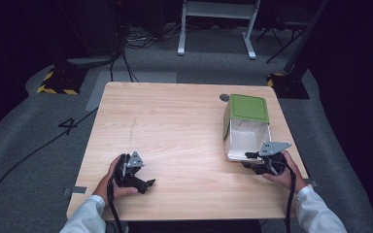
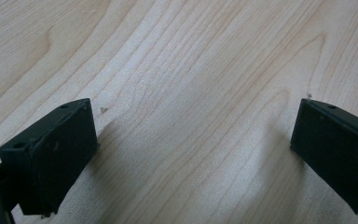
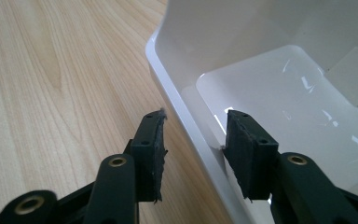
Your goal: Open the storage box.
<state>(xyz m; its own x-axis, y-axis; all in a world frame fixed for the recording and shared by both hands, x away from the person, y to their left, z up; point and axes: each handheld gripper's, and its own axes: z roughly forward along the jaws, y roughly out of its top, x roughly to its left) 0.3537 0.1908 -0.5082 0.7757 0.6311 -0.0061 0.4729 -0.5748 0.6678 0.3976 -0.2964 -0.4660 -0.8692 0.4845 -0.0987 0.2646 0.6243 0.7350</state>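
My right gripper's fingers [image 3: 151, 154] straddle the near wall of the white box [image 3: 279, 88] at the table's [image 1: 175, 126] right side, part-open with nothing clamped (left gripper [image 2: 193, 154] wide over bare wood), so I should close squarely before pulling.

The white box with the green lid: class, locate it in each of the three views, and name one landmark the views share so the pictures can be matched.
High view: the white box lies on its side at the table's right, open mouth toward the right gripper.
Left gripper view: not in this picture; bare wooden table between the open jaws.
Right gripper view: upper right, its rim between the jaws.
Shared landmark: the light wood grain of the table.
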